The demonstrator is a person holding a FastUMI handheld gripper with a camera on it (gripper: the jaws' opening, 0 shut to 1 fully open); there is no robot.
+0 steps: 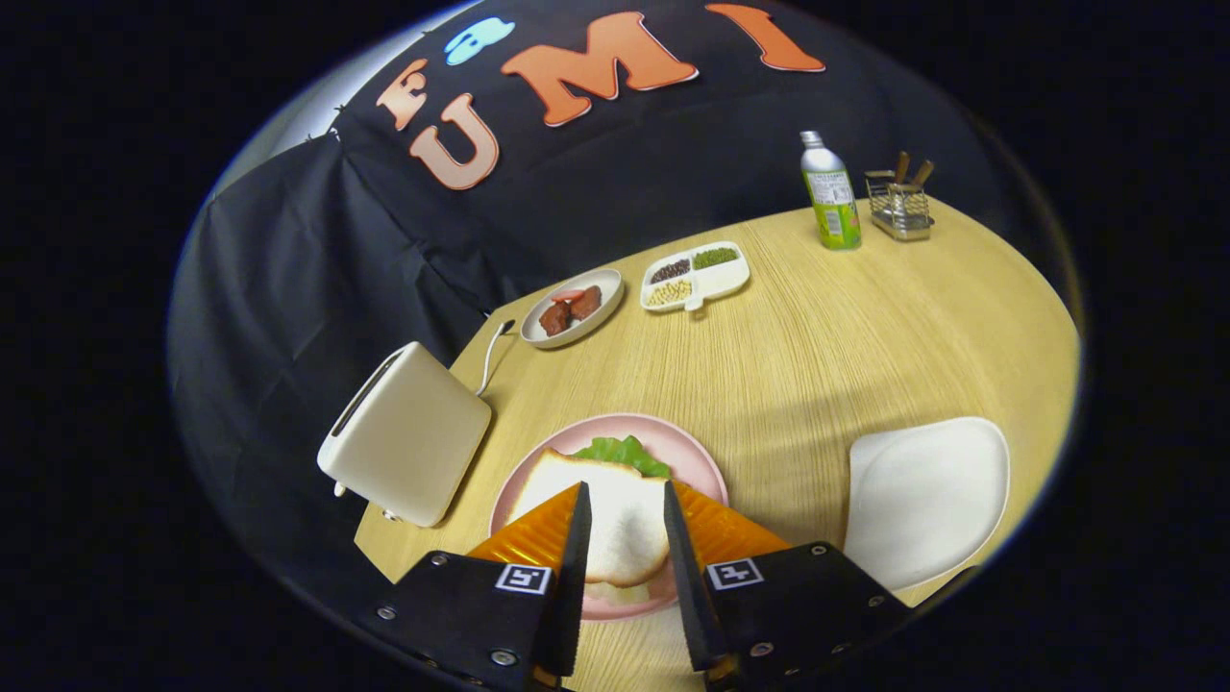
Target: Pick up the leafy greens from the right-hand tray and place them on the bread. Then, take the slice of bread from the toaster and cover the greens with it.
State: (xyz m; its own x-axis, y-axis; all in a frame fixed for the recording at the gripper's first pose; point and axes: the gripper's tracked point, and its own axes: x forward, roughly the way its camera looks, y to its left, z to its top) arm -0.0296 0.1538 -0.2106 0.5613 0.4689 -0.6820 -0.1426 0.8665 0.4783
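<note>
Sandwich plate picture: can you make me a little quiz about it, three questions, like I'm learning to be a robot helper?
1. True or false: the greens are already covered by a bread slice.
2. What colour is the plate under the sandwich? A) blue B) pink C) green
3. Fill in: the white tray beside the pink plate has ____ on it.

Key
1. True. The leaf peeks out from under the top slice's far edge.
2. B. It sits between the toaster and the white tray.
3. Nothing. The greens have left it.

Bonus hint: the tool hangs over the bread with its fingers apart, gripping nothing.
</note>
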